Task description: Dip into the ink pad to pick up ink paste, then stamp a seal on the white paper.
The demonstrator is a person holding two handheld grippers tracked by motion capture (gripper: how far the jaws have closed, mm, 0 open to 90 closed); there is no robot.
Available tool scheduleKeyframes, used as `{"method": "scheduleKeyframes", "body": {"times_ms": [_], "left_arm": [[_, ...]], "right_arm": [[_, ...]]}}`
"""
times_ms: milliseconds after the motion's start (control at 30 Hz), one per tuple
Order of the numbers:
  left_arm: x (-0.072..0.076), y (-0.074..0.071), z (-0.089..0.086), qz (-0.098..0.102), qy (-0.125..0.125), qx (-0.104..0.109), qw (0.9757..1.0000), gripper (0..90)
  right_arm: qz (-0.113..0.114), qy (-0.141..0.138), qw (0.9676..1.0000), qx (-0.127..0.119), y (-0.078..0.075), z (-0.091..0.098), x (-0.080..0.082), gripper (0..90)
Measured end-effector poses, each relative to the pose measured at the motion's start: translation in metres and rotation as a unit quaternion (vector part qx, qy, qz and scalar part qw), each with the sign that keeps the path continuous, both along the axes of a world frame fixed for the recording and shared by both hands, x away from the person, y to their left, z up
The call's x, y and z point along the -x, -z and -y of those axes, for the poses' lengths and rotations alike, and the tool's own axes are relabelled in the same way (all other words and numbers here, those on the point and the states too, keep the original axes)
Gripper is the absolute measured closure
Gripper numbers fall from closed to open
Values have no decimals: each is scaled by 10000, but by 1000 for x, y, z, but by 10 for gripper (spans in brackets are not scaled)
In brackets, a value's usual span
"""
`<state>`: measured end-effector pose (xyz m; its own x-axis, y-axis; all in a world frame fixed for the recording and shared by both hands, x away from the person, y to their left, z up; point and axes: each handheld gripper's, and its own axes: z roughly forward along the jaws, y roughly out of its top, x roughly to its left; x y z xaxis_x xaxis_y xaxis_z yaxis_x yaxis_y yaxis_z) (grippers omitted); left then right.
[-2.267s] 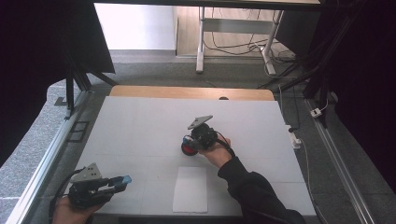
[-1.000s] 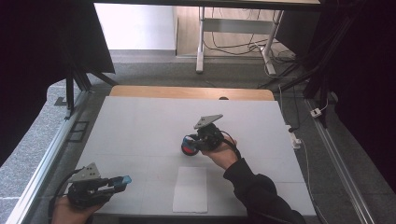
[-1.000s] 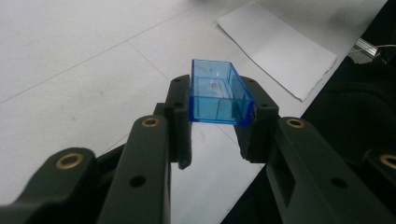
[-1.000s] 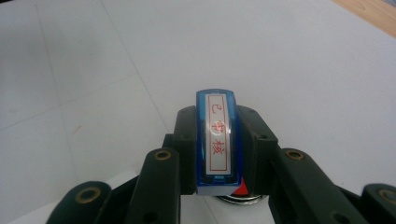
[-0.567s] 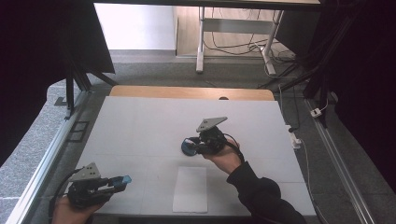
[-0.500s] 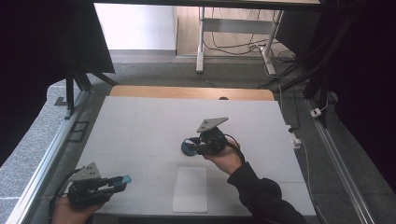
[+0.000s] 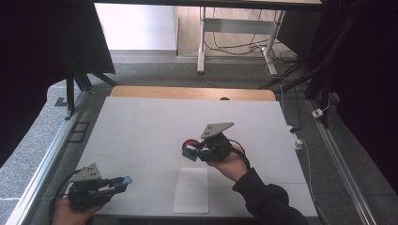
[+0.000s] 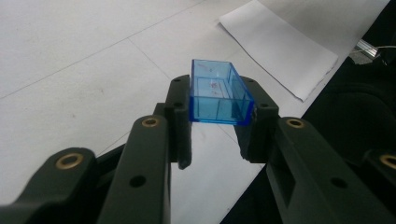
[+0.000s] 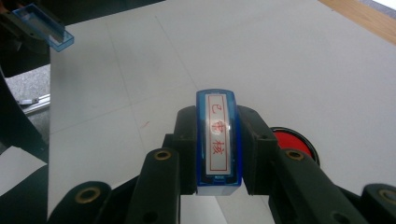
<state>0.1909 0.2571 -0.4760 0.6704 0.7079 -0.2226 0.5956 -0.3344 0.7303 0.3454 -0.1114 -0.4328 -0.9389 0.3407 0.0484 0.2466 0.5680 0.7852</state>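
Note:
My right gripper hovers over the middle of the white table, shut on a blue stamp whose white label bears red characters. A round red ink pad lies on the table just beyond the stamp; in the right gripper view the ink pad peeks out beside the right jaw. Near the front left corner, my left gripper is shut on a clear blue stamp cap, held a little above the table. That same cap appears far off in the right gripper view.
A white sheet of paper lies flat near the front edge, between the two hands. The white table top ends at a wooden strip at the back. A metal rail runs along the left side.
The right gripper has lifted the stamp off the red ink pad and drifted a little to the right. The left gripper with the cap has stayed in place.

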Motion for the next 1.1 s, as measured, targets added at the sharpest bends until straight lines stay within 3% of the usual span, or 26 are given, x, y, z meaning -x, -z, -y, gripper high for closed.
{"method": "scheduleKeyframes", "body": {"times_ms": [700,1100], "left_arm": [[0,0,0,9,-7,-3,10000,683],[1,0,0,12,-10,2,10000,683]], "right_arm": [[-34,-94,9999,-52,-4,7,25,714],[19,-228,9994,243,8,10,36,713]]}}
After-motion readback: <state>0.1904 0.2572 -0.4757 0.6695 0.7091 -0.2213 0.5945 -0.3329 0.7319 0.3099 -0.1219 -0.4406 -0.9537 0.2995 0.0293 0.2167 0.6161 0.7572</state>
